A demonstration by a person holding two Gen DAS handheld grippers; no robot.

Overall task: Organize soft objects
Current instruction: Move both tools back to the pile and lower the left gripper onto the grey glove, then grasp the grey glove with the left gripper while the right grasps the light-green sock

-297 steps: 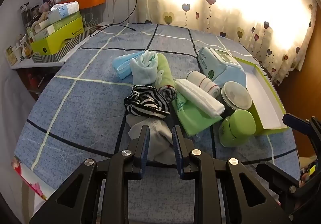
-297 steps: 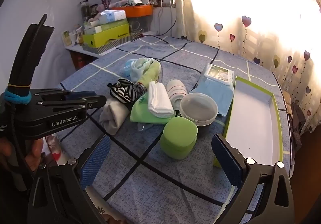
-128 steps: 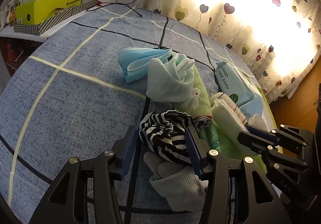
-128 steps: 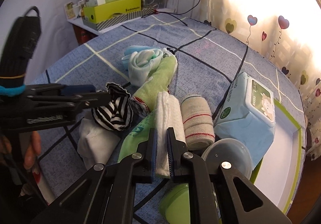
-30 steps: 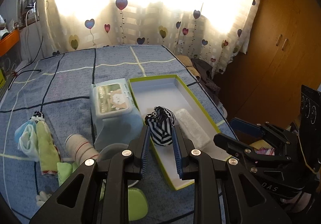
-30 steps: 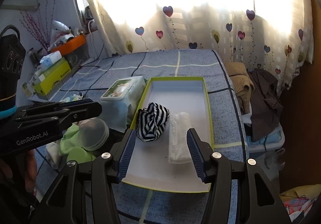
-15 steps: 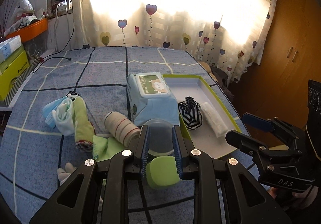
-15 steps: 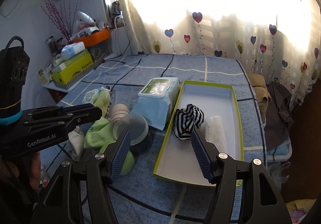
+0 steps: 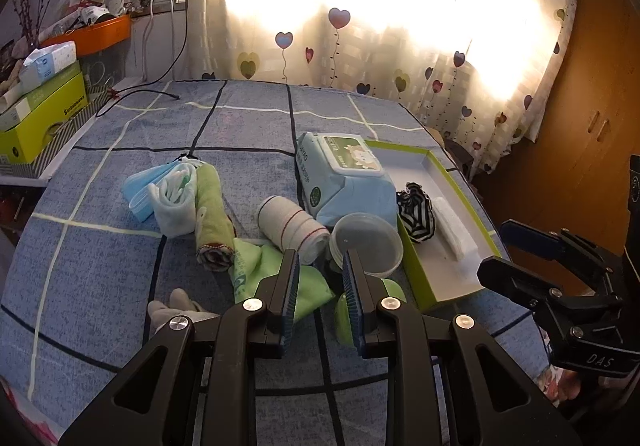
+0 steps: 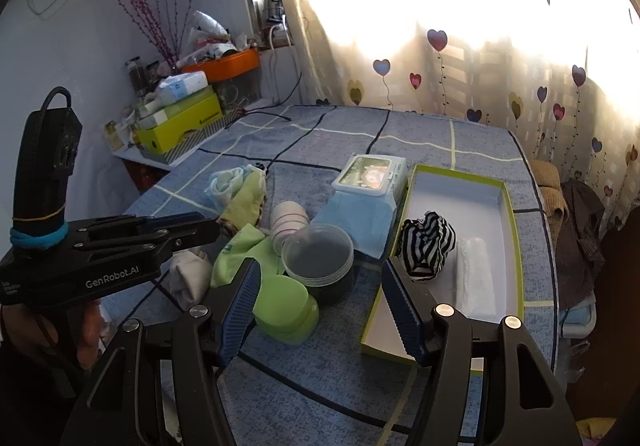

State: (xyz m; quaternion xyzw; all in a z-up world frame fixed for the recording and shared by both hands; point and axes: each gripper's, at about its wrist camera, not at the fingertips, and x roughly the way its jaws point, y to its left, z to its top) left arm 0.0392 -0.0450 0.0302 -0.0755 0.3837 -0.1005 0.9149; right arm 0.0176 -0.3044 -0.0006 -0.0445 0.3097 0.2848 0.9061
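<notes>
A green-rimmed white tray (image 9: 448,266) (image 10: 460,194) on the right holds a striped black-and-white cloth (image 9: 418,216) (image 10: 428,244) and a folded white towel (image 9: 456,232) (image 10: 476,278). On the blue table lie a rolled white cloth with red stripes (image 9: 292,228) (image 10: 288,222), a green towel (image 9: 212,214), a pale sock bundle with a blue mask (image 9: 168,194), a green bag (image 9: 272,274) and a grey sock (image 9: 176,306). My left gripper (image 9: 318,282) is open a little and empty, above the green bag. My right gripper (image 10: 320,306) is wide open and empty.
A wet-wipes pack (image 9: 344,178) (image 10: 368,186), a clear lidded tub (image 9: 366,244) (image 10: 318,252) and a green jar (image 10: 286,308) stand between the cloths and the tray. Boxes (image 9: 40,118) fill a shelf at the left. Curtains hang behind.
Both grippers have pulled back from the tray and swung left over the pile. The striped cloth and white towel stay in the tray. The left gripper is empty.
</notes>
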